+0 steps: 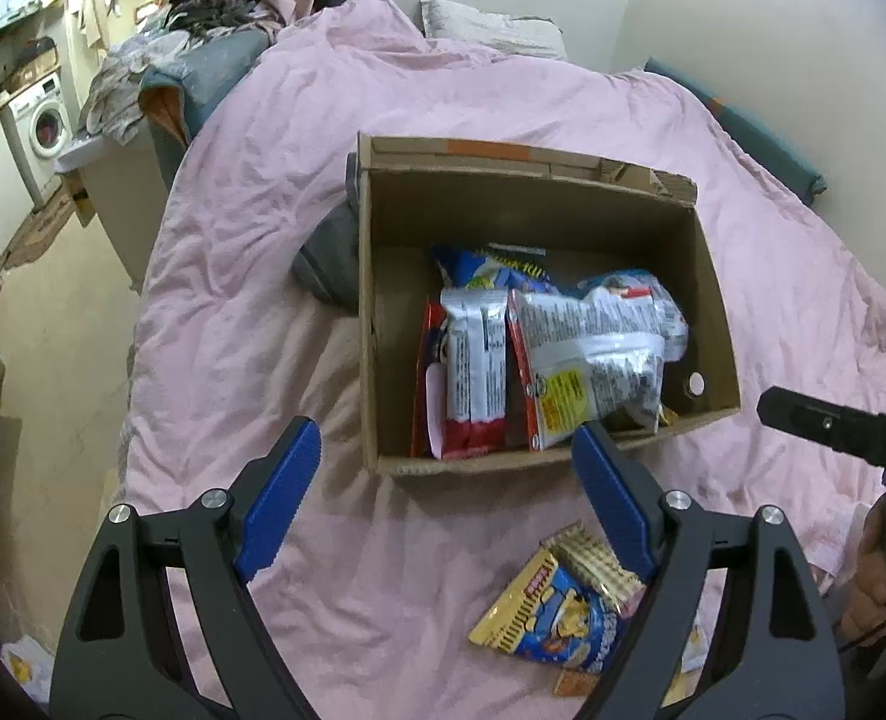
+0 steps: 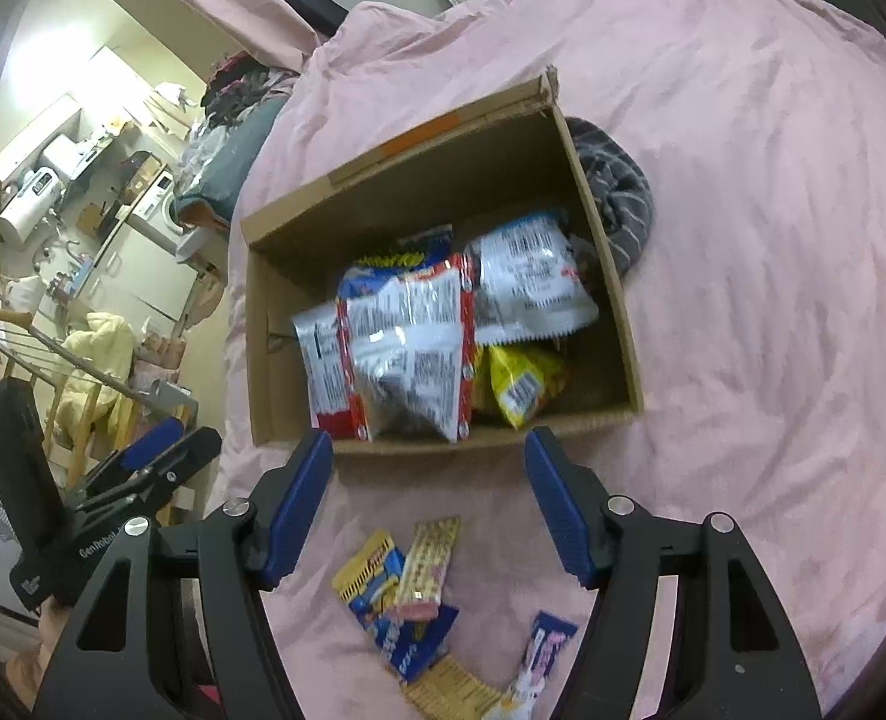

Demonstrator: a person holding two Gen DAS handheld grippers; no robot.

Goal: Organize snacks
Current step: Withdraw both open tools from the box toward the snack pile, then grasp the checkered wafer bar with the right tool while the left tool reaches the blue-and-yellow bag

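Crinkled silver, red-edged snack packets (image 2: 407, 348) fill the cardboard box (image 2: 610, 276) at twelve o'clock (a yellow one beside); both left gripper (image 1: 445, 480) and right gripper (image 2: 428, 480) gape empty.

A small home: pink-covered bed (image 1: 502, 102) beyond the jaws, washing machine (image 1: 44, 117) (kitchen corner) far off left.
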